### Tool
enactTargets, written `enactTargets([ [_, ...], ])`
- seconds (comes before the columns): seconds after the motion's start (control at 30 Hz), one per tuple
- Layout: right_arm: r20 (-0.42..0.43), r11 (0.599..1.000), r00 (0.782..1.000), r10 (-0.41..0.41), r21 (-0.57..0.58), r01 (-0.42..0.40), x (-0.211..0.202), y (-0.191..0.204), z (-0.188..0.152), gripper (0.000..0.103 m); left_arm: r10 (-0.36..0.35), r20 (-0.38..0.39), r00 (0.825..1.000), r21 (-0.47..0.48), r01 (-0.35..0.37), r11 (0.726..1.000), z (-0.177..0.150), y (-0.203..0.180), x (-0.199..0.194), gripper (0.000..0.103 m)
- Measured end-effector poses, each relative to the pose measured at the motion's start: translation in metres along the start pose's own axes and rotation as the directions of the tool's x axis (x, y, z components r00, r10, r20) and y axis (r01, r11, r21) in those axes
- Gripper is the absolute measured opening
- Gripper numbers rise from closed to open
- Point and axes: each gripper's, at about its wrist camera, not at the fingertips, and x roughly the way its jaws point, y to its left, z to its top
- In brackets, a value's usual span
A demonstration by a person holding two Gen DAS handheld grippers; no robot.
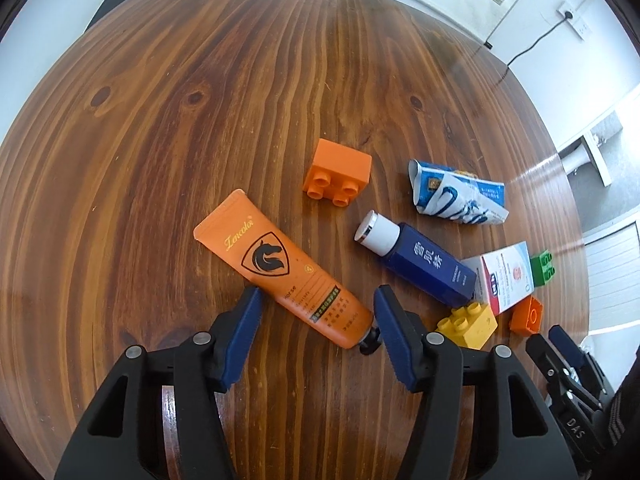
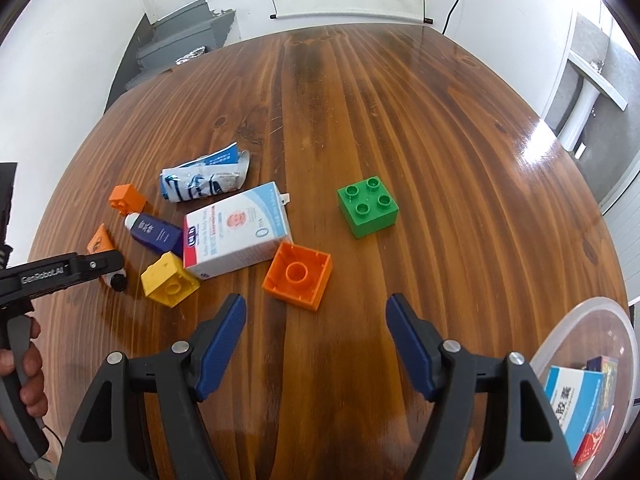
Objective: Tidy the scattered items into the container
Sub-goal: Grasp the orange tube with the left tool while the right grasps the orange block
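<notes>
Fingers of your left gripper (image 1: pixel 318 306) stand apart around the lower end of the orange tube (image 1: pixel 284 266), which lies flat on the tabletop (image 1: pixel 200 80). Your right gripper (image 2: pixel 316 316) hangs open near the upturned orange brick (image 2: pixel 298 275), with the clear container (image 2: pixel 592 364) to its right.

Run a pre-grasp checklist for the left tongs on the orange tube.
1. Left tongs open: ok, jaws spread wide.
2. Orange tube between the jaws: ok, its cap end lies in the gap, the tube running diagonally.
3. Neighbours clear of the closing path: cannot tell, the yellow brick sits just outside the right jaw.
4. Right tongs free: ok, open and empty near the upside-down orange brick.
5. Container ready: ok, it is at the right tongs' side, already holding boxes.
</notes>
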Motion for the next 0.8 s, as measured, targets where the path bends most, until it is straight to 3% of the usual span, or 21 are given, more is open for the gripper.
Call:
enactTargets([
  [0.23, -0.022, 1.0, 1.0, -0.011, -0.013, 0.011, 0.013, 0.002, 0.007, 0.058, 0.016, 0.018, 1.0, 0.021, -0.017, 1.0, 0.005, 0.021, -0.006, 0.061],
  [0.33, -0.037, 1.0, 0.999, -0.012, -0.018, 0.011, 0.018, 0.002, 0.005, 0.047, 0.031, 0.033, 0.999, 0.074, -0.034, 0.997, 0.001, 0.022, -0.009, 0.039],
  [0.43, -0.03, 0.999, 0.999, -0.028, -0.037, 0.027, 0.017, 0.002, 0.002, 0.037, 0.001, 0.028, 1.0, 0.09, -0.004, 0.996, 0.001, 0.029, -0.01, 0.031],
  [0.6, -0.029, 0.999, 0.999, -0.021, -0.03, 0.021, 0.013, 0.0, -0.001, 0.037, -0.008, 0.02, 1.0, 0.102, 0.006, 0.995, 0.001, 0.048, -0.016, 0.031],
  [0.8, -0.003, 1.0, 1.0, -0.001, -0.008, 0.001, -0.007, -0.004, -0.008, 0.037, -0.015, 0.018, 1.0, 0.13, 0.012, 0.991, 0.007, 0.045, -0.013, 0.03],
])
